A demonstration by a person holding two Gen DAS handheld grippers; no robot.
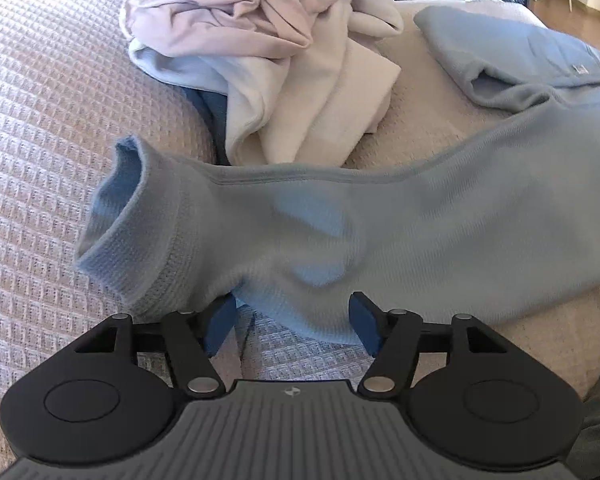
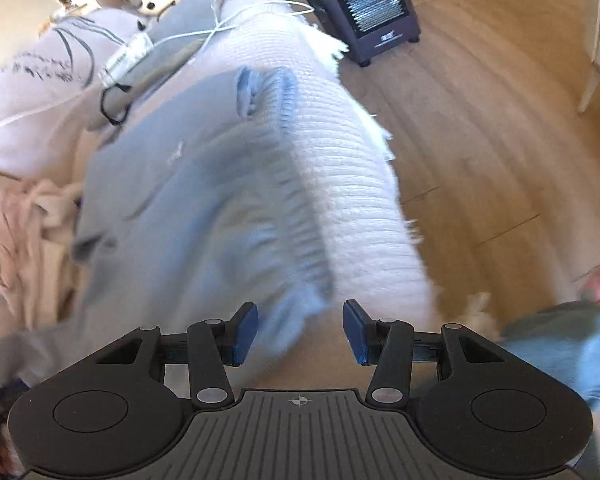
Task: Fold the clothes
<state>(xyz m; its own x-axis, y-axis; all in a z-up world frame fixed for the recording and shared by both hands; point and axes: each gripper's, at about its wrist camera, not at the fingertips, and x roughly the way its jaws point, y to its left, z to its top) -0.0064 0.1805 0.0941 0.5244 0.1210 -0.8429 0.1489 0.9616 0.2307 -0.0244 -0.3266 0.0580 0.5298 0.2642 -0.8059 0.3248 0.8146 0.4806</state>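
Your left gripper [image 1: 292,326] is spread around the limp blue sweater sleeve [image 1: 260,240]; take the thicker ribbed cuff [image 1: 140,240] ahead-left. Right gripper [image 2: 300,330] is spread too.

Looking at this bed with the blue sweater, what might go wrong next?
The left gripper is open around the blue sweater's sleeve; closing carelessly, it might pinch the waffle blanket too. The sweater body lies near the bed's edge and could slide off. The white cable nearby could snag.

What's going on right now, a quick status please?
Left gripper open at blue sweater sleeve. Right gripper open, empty. Clothes pile beyond, not blocking.
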